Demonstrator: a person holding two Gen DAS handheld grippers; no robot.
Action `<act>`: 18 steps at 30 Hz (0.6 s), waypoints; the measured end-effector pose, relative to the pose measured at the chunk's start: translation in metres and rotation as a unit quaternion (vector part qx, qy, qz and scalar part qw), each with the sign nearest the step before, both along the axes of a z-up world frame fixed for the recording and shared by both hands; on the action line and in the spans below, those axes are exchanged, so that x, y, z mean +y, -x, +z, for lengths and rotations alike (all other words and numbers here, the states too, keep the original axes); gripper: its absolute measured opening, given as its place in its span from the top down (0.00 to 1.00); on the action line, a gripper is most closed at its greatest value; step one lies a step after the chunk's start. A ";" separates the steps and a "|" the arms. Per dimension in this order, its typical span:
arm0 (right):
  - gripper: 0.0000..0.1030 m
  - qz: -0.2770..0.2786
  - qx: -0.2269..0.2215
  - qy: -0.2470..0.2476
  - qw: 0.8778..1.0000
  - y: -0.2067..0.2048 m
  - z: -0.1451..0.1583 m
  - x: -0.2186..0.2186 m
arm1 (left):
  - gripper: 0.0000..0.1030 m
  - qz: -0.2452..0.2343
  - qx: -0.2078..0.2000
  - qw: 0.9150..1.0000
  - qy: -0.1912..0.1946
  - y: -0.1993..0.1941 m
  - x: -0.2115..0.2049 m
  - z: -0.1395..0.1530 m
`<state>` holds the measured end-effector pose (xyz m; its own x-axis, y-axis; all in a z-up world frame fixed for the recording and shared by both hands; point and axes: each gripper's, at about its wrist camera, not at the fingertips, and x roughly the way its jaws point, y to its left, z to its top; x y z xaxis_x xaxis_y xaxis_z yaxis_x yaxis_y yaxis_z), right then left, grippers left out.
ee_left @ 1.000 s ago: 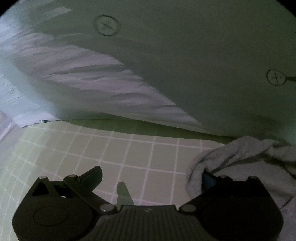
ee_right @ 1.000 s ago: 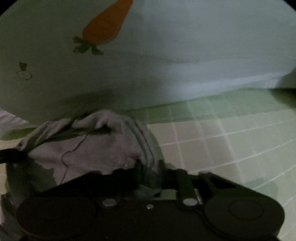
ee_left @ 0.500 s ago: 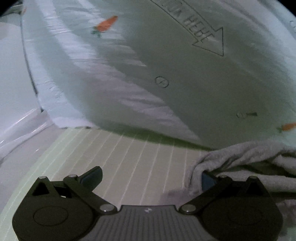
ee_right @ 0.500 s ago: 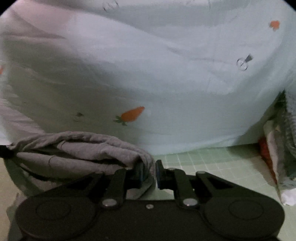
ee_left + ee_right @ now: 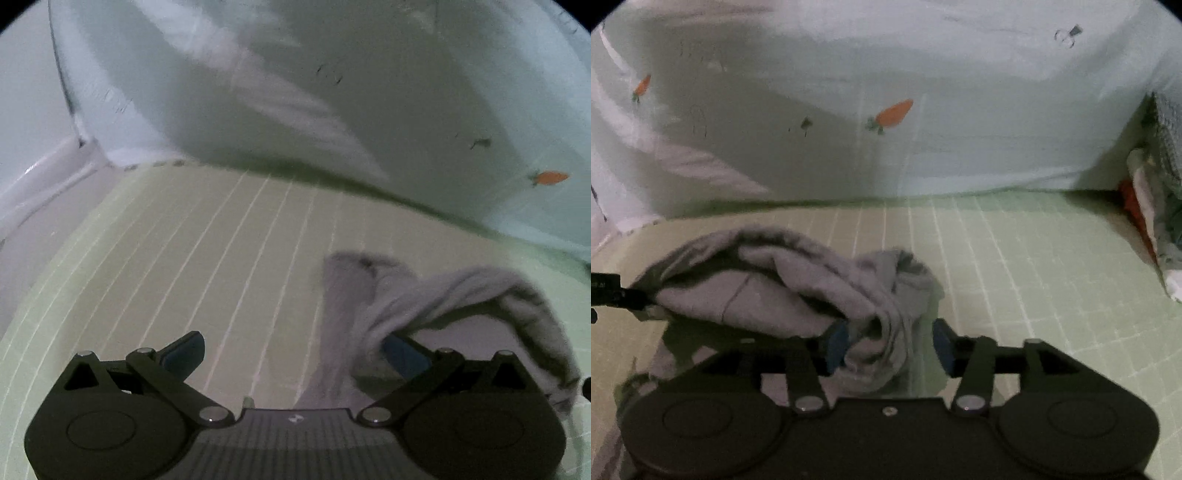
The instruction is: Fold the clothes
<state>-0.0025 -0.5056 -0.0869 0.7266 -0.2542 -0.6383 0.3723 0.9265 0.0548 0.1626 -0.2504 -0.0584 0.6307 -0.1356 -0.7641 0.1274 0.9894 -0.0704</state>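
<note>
A crumpled grey garment (image 5: 798,284) lies bunched on the green grid mat (image 5: 1034,280). My right gripper (image 5: 889,345) is open, and a fold of the garment sags between its blue pads, resting against the left one. In the left wrist view the same grey garment (image 5: 417,295) hangs over the right finger (image 5: 402,356) of my left gripper (image 5: 293,352), which is wide open with bare mat (image 5: 207,258) between its fingers. A black part of the left gripper (image 5: 605,291) shows at the left edge of the right wrist view, touching the garment.
A pale sheet with carrot prints (image 5: 923,110) rises like a wall behind the mat, and the sheet (image 5: 369,92) fills the left wrist view's top too. A stack of other clothes (image 5: 1152,206) sits at the mat's right edge. A white ledge (image 5: 44,173) borders the left.
My right gripper was shut on the grey garment and has opened, so the cloth slumps between its pads. Both grippers have pulled back from the sheet. The left stayed open.
</note>
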 end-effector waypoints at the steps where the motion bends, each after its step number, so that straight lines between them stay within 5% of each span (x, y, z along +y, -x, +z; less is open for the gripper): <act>1: 0.45 -0.003 -0.004 -0.003 1.000 0.000 0.002 0.000 | 0.00 0.000 -0.004 1.000 0.009 -0.002 0.002 0.004; 6: 0.43 -0.022 -0.010 -0.019 1.000 -0.018 0.007 -0.012 | 0.00 0.009 -0.035 0.998 0.045 -0.005 0.008 0.024; 18: 0.42 -0.032 0.054 -0.049 0.997 -0.042 -0.031 -0.020 | 0.00 0.011 0.090 0.995 -0.037 -0.033 -0.004 -0.051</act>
<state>0.0392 -0.5254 -0.1182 0.6363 -0.2306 -0.7362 0.4395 0.8926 0.1003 0.1957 -0.2541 -0.1091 0.4849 -0.0623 -0.8724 0.0974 0.9951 -0.0169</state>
